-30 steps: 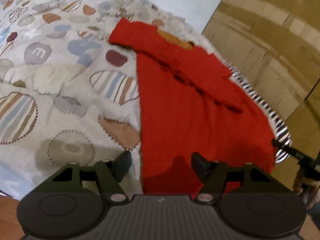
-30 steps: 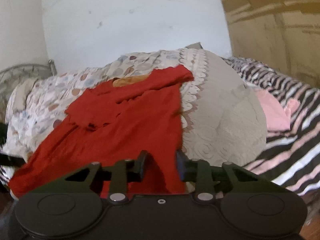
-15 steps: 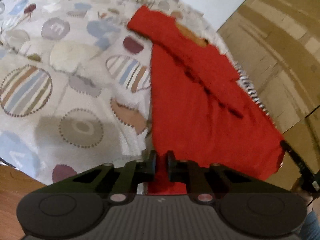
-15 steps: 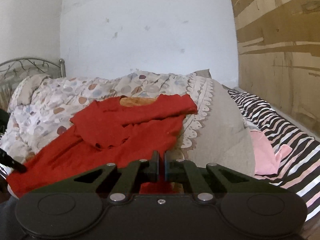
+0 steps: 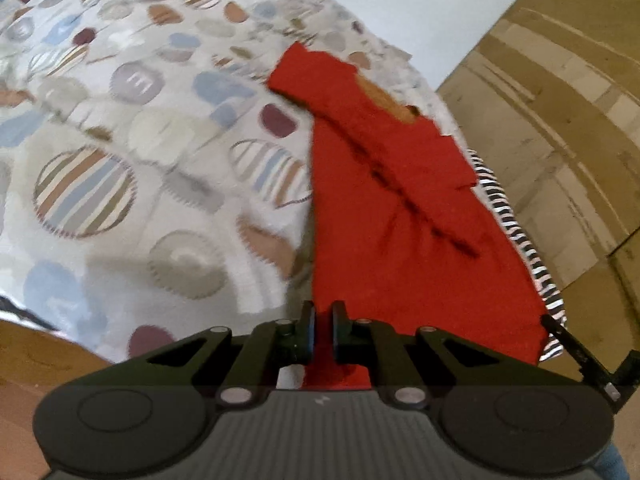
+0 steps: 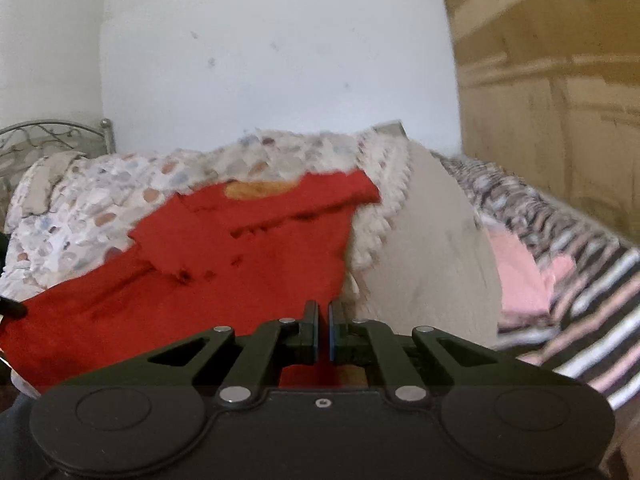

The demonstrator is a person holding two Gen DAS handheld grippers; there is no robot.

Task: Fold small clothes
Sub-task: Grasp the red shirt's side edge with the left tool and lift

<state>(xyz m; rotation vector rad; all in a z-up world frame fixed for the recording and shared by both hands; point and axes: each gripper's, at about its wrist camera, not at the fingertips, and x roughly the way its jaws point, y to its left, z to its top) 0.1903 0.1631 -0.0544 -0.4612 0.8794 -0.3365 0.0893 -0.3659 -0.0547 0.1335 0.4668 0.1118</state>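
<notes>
Red shirt [image 5: 400, 220] lies spread on the bed, on a blanket with spots [image 5: 140, 160]. Left claw [image 5: 323, 320] pinches the shirt's bottom edge at its 7 o'clock corner. Right claw [image 6: 323, 320] pinches the bottom edge at the 5 o'clock corner. Pink cloth [image 6: 520, 276] lies at 3 o'clock on a striped sheet [image 6: 592, 320].

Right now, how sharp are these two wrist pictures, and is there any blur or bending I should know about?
Left wrist view: the patterned quilt is smeared by motion, the red garment soft-edged, while the left gripper stays crisp. Right wrist view: the striped bedding is blurred, the right gripper sharp. Both views bend at the rim with dark corners; light is flat, no glare.
</notes>
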